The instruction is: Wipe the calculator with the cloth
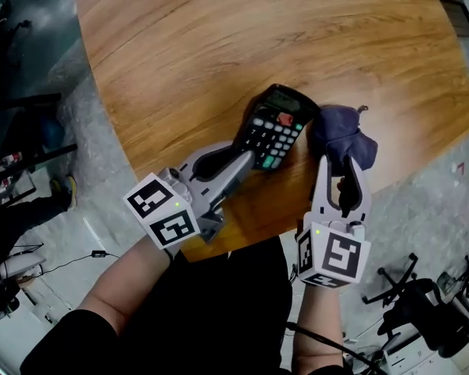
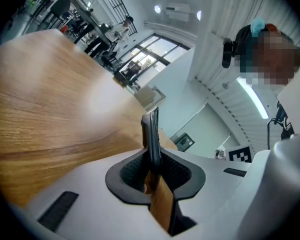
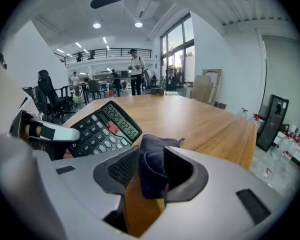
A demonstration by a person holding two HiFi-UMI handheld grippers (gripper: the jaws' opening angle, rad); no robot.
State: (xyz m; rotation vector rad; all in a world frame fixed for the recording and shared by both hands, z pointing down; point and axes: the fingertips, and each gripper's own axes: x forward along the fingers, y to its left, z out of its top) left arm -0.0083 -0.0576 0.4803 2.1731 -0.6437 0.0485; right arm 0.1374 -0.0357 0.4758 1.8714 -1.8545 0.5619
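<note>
Calculator point(image 1: 275, 127) is tilted up over the wooden worktop point(image 1: 219, 45), pinched by its edge in my left fingers point(image 1: 238, 165). My right fingers point(image 1: 324, 180) are apart, with the blue cloth point(image 1: 340, 135) loose between them, just beside the calculator.

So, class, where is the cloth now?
In the head view, the cloth is bunched between the right gripper's open jaws, just right of the calculator, near the table's front edge.
</note>
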